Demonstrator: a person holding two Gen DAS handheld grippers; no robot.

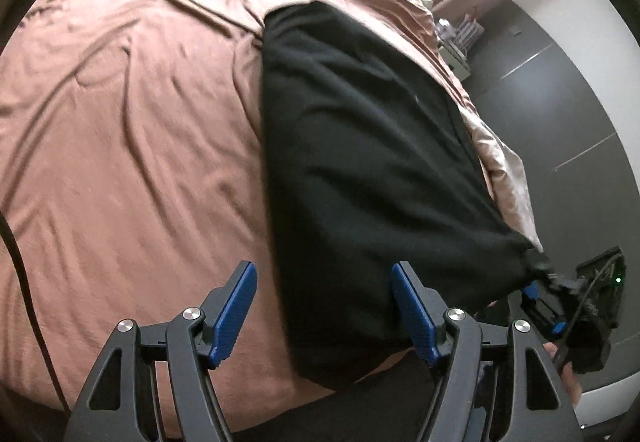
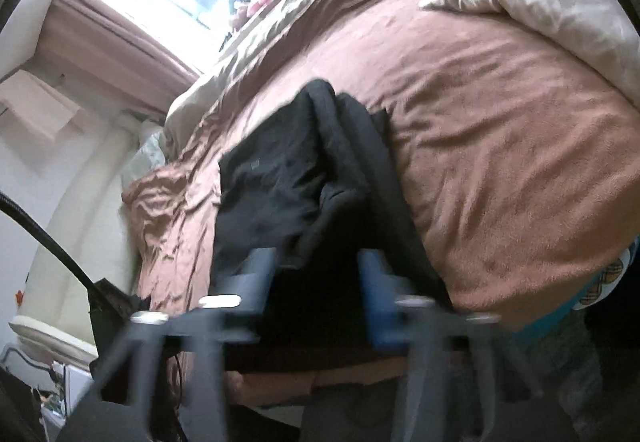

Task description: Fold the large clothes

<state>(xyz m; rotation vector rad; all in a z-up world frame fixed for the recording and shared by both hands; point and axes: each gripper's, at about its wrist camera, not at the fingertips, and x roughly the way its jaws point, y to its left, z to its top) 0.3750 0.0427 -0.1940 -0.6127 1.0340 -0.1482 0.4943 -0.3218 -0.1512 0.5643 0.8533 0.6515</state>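
While my left gripper (image 1: 324,306) hangs with its jaws wide and nothing pinched, the black garment (image 1: 360,146) lies ahead of it on the brown bedspread (image 1: 120,122), its near hem sitting between the blue pads (image 1: 236,306) without either one pressing on it. I read its long axis as running straight away from me up the bed, near the bed's right edge. My right gripper (image 1: 536,282) appears at the garment's near right corner, apparently clamped on the cloth there; its own view is too smeared to confirm that. So my left is nearer the free near-left corner, which I judge the next grab needs. No containers show.
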